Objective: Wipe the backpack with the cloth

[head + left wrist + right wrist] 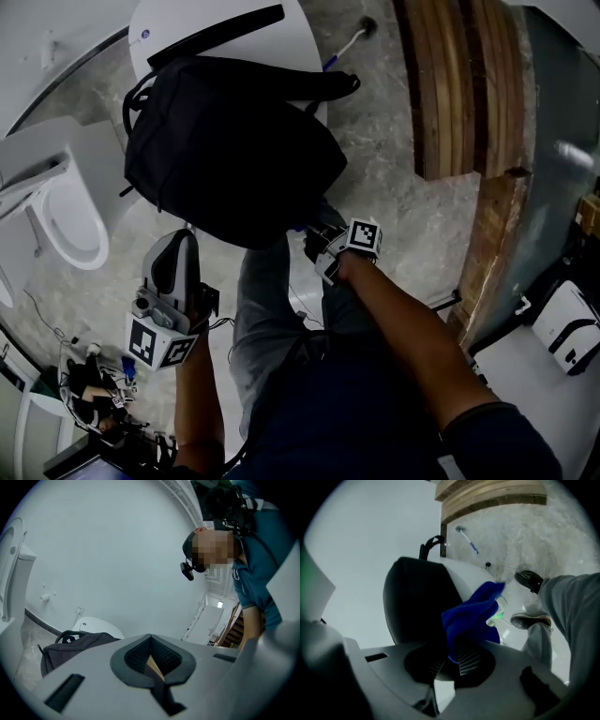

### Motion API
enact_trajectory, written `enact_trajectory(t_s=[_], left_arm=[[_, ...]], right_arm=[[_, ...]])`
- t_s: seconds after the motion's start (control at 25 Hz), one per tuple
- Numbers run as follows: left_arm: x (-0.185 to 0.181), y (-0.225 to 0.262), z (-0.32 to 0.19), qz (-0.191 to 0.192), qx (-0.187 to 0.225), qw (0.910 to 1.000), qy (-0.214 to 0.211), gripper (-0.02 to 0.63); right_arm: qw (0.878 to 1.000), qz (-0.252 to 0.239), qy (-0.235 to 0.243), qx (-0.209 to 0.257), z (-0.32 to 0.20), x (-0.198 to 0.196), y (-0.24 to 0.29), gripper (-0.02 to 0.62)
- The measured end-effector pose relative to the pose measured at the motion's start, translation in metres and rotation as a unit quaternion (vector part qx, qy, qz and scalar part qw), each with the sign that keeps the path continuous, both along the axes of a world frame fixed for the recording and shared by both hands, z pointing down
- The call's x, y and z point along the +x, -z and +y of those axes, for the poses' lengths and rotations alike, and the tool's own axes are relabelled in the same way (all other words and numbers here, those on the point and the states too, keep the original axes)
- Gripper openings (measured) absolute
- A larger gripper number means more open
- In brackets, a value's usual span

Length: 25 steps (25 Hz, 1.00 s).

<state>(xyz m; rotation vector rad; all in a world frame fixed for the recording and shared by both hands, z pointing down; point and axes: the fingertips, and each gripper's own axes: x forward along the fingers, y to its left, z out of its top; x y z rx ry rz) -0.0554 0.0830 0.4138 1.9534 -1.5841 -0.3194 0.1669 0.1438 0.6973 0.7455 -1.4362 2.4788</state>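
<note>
The black backpack lies on a white round table in the head view. My right gripper is at the backpack's near right edge, shut on a blue cloth. In the right gripper view the cloth sticks up out of the right gripper, right beside the backpack. Whether the cloth touches the bag I cannot tell. My left gripper hangs below the backpack's near left side, apart from it. The left gripper view shows the left gripper shut and empty, with the backpack low at the left.
A white toilet stands to the left of the table. Wooden stairs rise at the right, with a white box below them. A blue-handled brush lies on the stone floor behind the table. The person's legs stand close under the backpack.
</note>
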Motion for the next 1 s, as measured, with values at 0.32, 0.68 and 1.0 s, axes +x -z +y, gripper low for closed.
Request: enact_trajectory(t_s=[0.32,0.68,1.0], left_arm=[[-0.002,0.027,0.001,-0.005,0.009,0.9999,-0.002,0.006],[-0.014,0.079,0.033,-0.024,0.021,0.9994,0.015,0.006],[-0.002,0.125,0.058,-0.029,0.036,0.9989,-0.006,0.006]], right_arm=[[0.991,0.006,0.128,-0.035,0.067,-0.033,0.018,0.039],[0.942,-0.079,0.325,0.001,0.109,-0.092,0.075,0.04],[0.902,-0.143,0.399,0.08,0.097,-0.138,0.155,0.04]])
